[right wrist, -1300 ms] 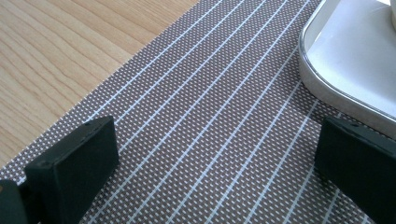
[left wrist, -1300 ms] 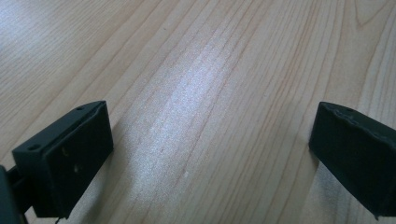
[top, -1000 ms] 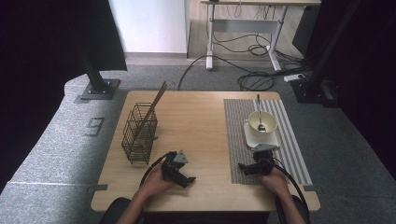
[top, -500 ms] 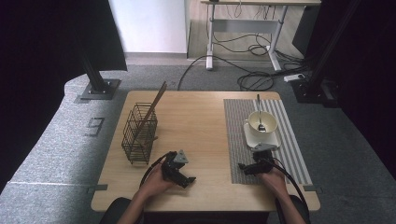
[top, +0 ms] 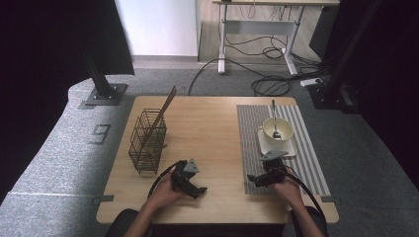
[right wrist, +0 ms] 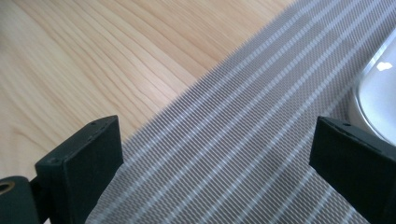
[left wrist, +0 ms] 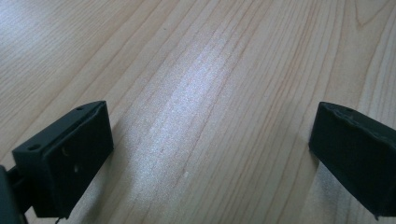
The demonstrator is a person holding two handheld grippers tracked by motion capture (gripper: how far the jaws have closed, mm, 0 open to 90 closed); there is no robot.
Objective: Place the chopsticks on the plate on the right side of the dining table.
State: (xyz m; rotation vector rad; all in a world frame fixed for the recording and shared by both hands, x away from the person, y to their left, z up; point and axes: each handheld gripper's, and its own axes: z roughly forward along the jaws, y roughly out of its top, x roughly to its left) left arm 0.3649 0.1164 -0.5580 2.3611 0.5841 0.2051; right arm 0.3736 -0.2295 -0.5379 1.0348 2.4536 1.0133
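Note:
My left gripper rests low on the bare wooden table near the front edge, held by a hand. In the left gripper view its jaws stand wide apart over bare wood, so it is open and empty. My right gripper sits on the grey striped placemat at the front right. The right gripper view has its jaws spread wide over the placemat, open with nothing between them. A cream cup with a spoon in it stands on a white square saucer just beyond the right gripper.
A dark wire basket with a long wooden stick leaning out of it stands at the table's left. A white saucer edge shows at the right of the right gripper view. Cables and stands lie on the floor beyond the table.

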